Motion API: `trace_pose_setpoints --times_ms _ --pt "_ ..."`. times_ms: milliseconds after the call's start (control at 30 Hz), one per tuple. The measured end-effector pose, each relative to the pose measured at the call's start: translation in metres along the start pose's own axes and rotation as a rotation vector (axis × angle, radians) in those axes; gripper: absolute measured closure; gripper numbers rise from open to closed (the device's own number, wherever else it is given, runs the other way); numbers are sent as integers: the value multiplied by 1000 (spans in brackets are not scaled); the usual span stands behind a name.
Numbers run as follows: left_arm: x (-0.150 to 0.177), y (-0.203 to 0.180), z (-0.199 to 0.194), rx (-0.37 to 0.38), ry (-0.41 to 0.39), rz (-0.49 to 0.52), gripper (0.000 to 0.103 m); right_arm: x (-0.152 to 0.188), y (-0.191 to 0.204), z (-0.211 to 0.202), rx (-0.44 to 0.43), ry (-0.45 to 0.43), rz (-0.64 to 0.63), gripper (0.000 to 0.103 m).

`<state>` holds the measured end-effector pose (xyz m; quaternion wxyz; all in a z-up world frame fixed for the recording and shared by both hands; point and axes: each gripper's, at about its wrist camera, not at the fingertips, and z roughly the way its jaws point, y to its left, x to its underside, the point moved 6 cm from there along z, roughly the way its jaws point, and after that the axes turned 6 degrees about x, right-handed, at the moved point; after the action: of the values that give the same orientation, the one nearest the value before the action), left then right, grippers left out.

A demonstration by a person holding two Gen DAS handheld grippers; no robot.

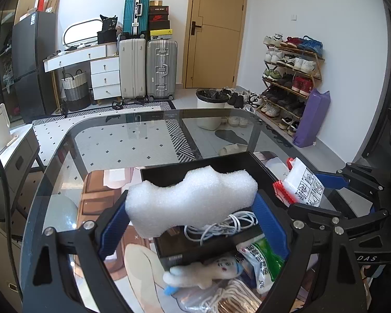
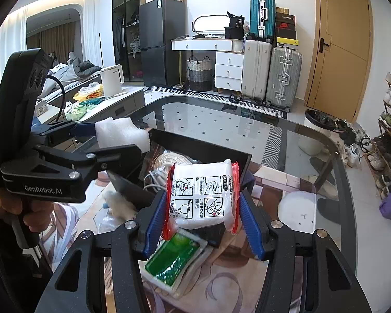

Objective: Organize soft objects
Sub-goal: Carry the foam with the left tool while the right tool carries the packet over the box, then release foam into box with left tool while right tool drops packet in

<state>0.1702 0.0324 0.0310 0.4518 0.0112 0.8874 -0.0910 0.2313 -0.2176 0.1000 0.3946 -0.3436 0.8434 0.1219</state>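
Note:
My left gripper (image 1: 193, 208) is shut on a white foam piece (image 1: 190, 203) and holds it above the near edge of a black open box (image 1: 195, 167). It also shows in the right wrist view (image 2: 112, 135) with the foam piece (image 2: 120, 131). My right gripper (image 2: 203, 203) is shut on a white packet with red edges (image 2: 203, 193), over the box's (image 2: 195, 143) right side; that packet shows in the left wrist view (image 1: 299, 187). A white coiled cable (image 1: 221, 227) lies in the box. A small plush toy (image 1: 208, 274) and a green sachet (image 2: 174, 260) lie in front of the box.
The box stands on a glass table (image 1: 143, 135) with a printed mat (image 2: 234, 287) under it. A clear bag with copper-coloured items (image 1: 221, 302) lies near the front. A white round object (image 2: 297, 206) sits on the mat at the right. Floor, suitcases and shoe rack lie beyond.

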Motion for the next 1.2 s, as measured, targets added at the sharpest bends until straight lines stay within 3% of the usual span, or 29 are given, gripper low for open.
trace_pose_setpoints --times_ms 500,1200 --pt "-9 5 25 -3 27 7 13 -17 -5 29 -18 22 -14 47" --pt "-9 17 45 -1 59 0 13 -11 0 55 -44 50 -69 47"
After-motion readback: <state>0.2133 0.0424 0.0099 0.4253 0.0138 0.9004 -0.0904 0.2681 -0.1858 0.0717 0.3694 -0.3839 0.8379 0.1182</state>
